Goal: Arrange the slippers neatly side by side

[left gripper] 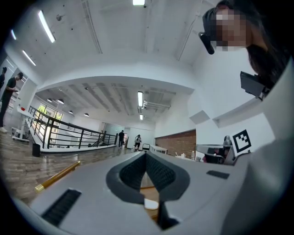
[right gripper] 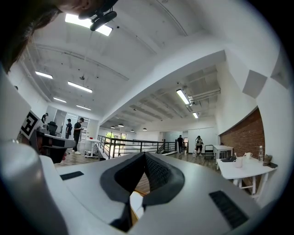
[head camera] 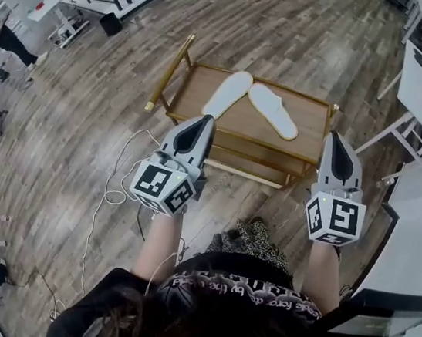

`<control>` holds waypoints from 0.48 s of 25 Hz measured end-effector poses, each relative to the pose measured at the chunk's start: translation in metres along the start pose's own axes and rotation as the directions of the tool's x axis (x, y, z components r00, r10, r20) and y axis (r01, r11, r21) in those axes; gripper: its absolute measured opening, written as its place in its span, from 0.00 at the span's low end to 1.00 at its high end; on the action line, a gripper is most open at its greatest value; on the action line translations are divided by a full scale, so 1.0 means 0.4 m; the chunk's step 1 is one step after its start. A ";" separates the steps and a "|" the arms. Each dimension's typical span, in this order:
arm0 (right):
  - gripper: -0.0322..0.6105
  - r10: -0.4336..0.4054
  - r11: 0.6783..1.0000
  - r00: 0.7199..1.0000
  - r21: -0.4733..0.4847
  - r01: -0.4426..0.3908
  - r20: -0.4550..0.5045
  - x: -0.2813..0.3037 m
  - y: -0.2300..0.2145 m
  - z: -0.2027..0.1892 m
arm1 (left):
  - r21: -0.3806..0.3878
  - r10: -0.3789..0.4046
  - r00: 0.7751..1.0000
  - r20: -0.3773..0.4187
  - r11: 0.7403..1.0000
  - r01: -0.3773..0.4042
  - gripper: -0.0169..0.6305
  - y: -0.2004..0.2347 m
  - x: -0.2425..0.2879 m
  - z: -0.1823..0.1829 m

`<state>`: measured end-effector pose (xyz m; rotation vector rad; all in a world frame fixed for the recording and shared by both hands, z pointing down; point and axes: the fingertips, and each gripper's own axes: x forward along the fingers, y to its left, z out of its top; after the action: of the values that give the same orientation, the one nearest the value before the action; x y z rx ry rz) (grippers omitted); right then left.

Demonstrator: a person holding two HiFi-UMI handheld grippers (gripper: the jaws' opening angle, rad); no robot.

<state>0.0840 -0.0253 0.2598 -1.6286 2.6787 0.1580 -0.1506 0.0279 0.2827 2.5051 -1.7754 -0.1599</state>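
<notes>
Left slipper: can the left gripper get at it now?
Probably yes. The left slipper lies uncovered on the cart, and the left gripper points at its near end with nothing between. Its jaws are shut and must open first.

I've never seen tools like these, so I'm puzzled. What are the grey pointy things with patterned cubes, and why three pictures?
A person holds a grabbing tool in each hand: the left gripper and the right gripper. One picture comes from a camera on the person's head, looking down. The other two come from cameras riding on each tool, looking along its fingers. Two white slippers lie in a V on a low wooden cart. Both tools' fingers are shut, holding nothing.
</notes>
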 end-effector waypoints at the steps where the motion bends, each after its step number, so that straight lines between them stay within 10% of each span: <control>1: 0.05 0.004 1.000 1.000 0.002 -0.004 -0.005 0.020 -0.010 -0.008 | -0.003 0.004 1.000 -0.003 1.000 -0.004 0.03 0.009 0.018 -0.006; 12: 0.05 0.102 0.995 0.995 0.003 -0.102 -0.017 0.317 -0.102 -0.054 | 0.014 0.073 0.997 -0.014 0.997 -0.073 0.03 0.131 0.248 -0.008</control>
<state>0.0628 -0.1580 0.2711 -1.4996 2.7753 0.1421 -0.1667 -0.0831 0.2875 2.4390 -1.8651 -0.1261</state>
